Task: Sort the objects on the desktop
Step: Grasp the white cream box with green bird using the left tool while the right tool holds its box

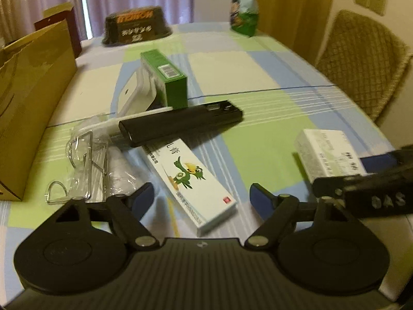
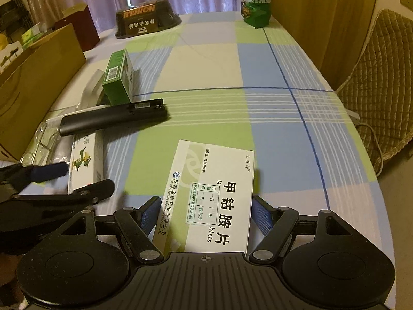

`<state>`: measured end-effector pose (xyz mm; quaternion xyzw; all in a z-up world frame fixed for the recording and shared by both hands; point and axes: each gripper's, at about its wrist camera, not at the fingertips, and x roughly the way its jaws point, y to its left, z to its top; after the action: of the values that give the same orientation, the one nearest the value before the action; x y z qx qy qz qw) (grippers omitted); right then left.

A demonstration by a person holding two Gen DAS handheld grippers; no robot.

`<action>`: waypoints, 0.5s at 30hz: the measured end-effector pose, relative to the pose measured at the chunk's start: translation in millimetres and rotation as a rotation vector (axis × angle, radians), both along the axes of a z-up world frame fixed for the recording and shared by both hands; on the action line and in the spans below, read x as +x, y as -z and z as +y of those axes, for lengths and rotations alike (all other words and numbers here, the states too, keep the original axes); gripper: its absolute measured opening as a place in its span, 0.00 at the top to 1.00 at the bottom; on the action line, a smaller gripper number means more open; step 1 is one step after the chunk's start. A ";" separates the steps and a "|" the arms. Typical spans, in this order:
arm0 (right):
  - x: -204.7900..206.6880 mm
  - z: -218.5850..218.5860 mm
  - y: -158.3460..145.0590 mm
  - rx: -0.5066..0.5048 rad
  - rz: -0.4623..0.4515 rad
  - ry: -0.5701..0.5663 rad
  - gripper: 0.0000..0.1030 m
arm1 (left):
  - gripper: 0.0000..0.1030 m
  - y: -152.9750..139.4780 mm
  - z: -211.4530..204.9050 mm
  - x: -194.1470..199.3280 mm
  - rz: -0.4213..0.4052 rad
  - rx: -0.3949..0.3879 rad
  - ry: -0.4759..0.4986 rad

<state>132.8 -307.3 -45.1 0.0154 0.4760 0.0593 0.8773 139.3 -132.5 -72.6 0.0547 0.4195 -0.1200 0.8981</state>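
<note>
Right gripper [image 2: 205, 217]: its jaws straddle the white tablet box [image 2: 214, 193], one blue pad just beside each long side. The gap is about the box's width; whether the pads already press the card I cannot tell, though at the 3 o'clock pad the edge looks to be touching.
Tablet box, position: flat on the counter [image 2: 271, 72], running from between the jaws out toward 12 o'clock, its near end up against the gripper body.
Tablet box, long axis: along the line of the fingers, tilted slightly toward 11 o'clock, so the jaws close across the short width.
Nearer hand: the right one by far; in the left wrist view the same box [image 1: 327, 152] lies well off at 2 o'clock, partly behind the right gripper's arm.
Left gripper [image 1: 201, 196]: jaws wide and holding nothing; the parrot box [image 1: 191, 180] lies between them, running from 11 o'clock down toward 5 o'clock.
Parrot box, contact: no pad touches it as far as I can tell; the view is blurred.
Other clutter: the black remote-like bar [image 1: 180, 122] crosses the parrot box's far end at 12 o'clock, the green carton [image 1: 167, 77] stands beyond it, and a clear bag with wire hooks [image 1: 87, 165] sits at 10 o'clock.
Likely step: closing the right jaws on the tablet box, then lifting it.
Risk: a thin carton may crush.
</note>
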 end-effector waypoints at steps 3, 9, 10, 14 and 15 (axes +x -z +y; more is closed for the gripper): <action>1.0 -2.1 0.8 0.010 0.001 0.008 0.28 | 0.55 3.1 1.1 -1.4 0.000 0.029 -0.018; -2.4 4.3 0.4 0.026 -0.002 -0.010 0.28 | 0.67 -4.8 28.4 -37.1 0.040 0.043 0.046; -3.3 6.3 0.4 0.034 -0.001 -0.015 0.28 | 0.68 -6.4 34.6 -44.8 0.045 0.049 0.054; -5.2 15.3 1.2 0.050 0.005 -0.040 0.28 | 0.68 -10.8 54.7 -66.6 0.050 0.086 0.064; -5.7 17.2 1.6 0.052 0.006 -0.045 0.28 | 0.63 -11.4 56.9 -68.5 0.045 0.089 0.073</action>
<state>127.1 -290.1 -46.7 0.0276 0.4773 0.0912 0.8736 70.9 -75.6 -61.2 0.1072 0.4422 -0.1350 0.8802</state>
